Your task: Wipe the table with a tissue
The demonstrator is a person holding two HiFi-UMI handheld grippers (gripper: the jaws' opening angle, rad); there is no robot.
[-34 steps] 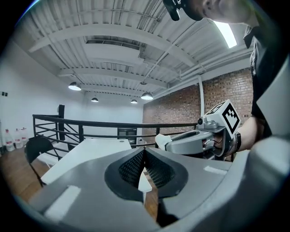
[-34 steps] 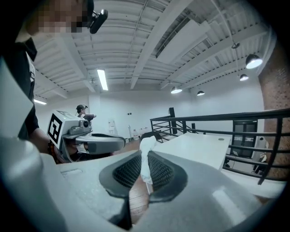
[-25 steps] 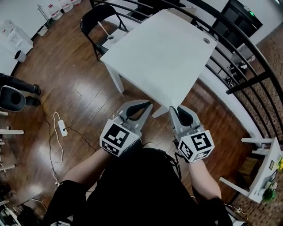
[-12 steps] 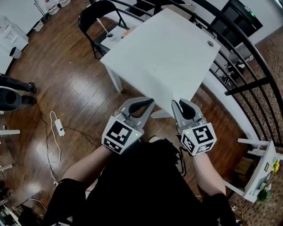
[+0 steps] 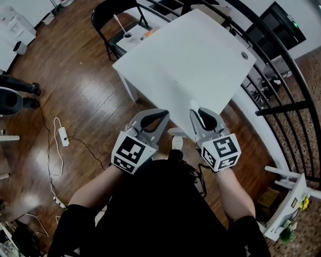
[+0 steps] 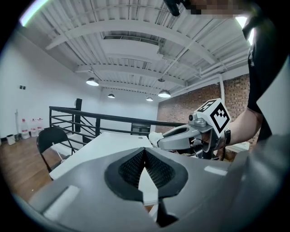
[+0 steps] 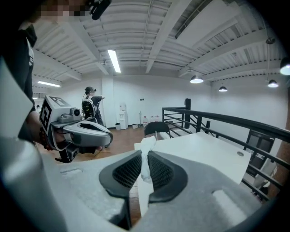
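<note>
The white table (image 5: pixel 185 55) stands ahead of me, its near corner pointing at my grippers. A small white tissue (image 7: pixel 146 156) is pinched upright between the pads of my right gripper (image 5: pixel 196 113), which is shut on it just at the table's near corner. In the head view the tissue (image 5: pixel 192 104) shows as a white tuft at the jaw tips. My left gripper (image 5: pixel 163 114) is shut with nothing in it, over the floor left of the corner. The left gripper view shows the right gripper (image 6: pixel 179 136) beside it and the table (image 6: pixel 104 145) beyond.
A black folding chair (image 5: pixel 113 15) with small items on its seat stands at the table's far left. A black railing (image 5: pixel 281 75) runs behind and right of the table. A power strip with cable (image 5: pixel 62 136) lies on the wooden floor at left. A person (image 7: pixel 90 106) stands far off.
Both grippers have edged forward toward the table's near corner; the right one's tip with the tissue now reaches the corner. Both stay shut.
</note>
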